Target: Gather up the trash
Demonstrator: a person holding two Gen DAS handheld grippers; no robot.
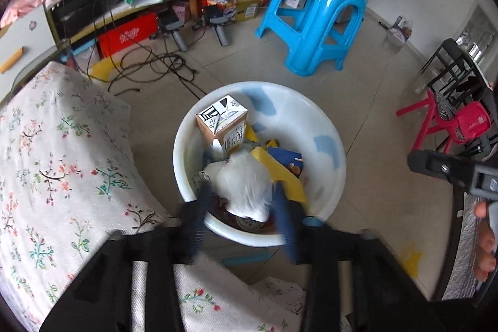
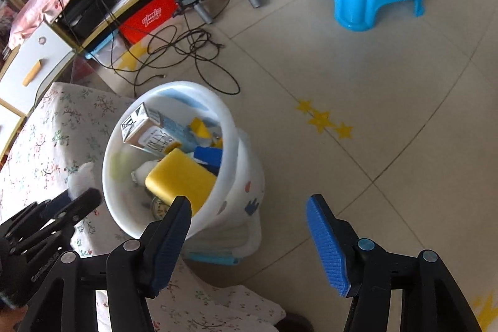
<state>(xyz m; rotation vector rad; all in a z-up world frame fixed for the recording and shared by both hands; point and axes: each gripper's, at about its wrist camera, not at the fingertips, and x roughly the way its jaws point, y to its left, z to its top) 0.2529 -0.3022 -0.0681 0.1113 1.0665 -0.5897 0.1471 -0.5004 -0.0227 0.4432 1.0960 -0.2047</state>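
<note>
A white plastic bin (image 1: 330,126) stands on the floor next to the floral-covered table. It holds a milk carton (image 1: 222,122), yellow pieces (image 1: 286,176) and a dark blue packet (image 1: 288,161). My left gripper (image 1: 242,195) is shut on a crumpled white tissue (image 1: 244,190) and holds it over the bin's near rim; the fingers are blurred. In the right wrist view the bin (image 2: 246,176) shows a yellow sponge (image 2: 179,181) and the carton (image 2: 146,128). My right gripper (image 2: 249,223) is open and empty, above the bin's right side. The left gripper (image 2: 84,198) shows at left with the tissue (image 2: 79,176).
A floral tablecloth (image 1: 53,164) covers the table at left and below. A blue plastic stool (image 1: 314,17) stands on the tiled floor beyond the bin. Black cables (image 1: 155,64) lie near a low cabinet (image 1: 37,30). A red stool (image 1: 448,120) and black chair (image 1: 451,64) stand at right.
</note>
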